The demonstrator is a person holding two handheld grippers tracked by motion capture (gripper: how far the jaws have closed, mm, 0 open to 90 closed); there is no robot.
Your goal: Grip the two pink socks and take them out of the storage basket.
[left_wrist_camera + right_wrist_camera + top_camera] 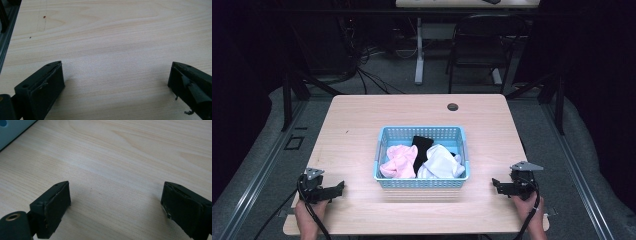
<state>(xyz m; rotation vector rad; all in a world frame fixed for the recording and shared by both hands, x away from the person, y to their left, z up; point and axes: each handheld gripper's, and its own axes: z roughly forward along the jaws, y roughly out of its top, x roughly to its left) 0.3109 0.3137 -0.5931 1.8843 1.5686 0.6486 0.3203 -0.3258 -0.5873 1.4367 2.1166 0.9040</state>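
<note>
- Resting low at the near corners of the table [362,110], both tools flank a light blue basket [422,182] set near the middle, and neither touches it.
- Left tool [343,185]: jaws stand wide apart with nothing between them; the left gripper view shows bare wood between the pads [47,95].
- Right tool [493,183]: jaws likewise spread and empty; the right gripper view shows the basket's wall [12,130] at the upper left corner, ahead and well apart.
- Basket contents: a pink garment [398,161] on the left side, a white garment [442,162] on the right side, a black garment [421,148] between them, lying front to back.
- Judgement: the basket lies inward and slightly forward of each tool. The left tool is nearer the pink garment and the right tool nearer the white one; the reaches look about equal.
</note>
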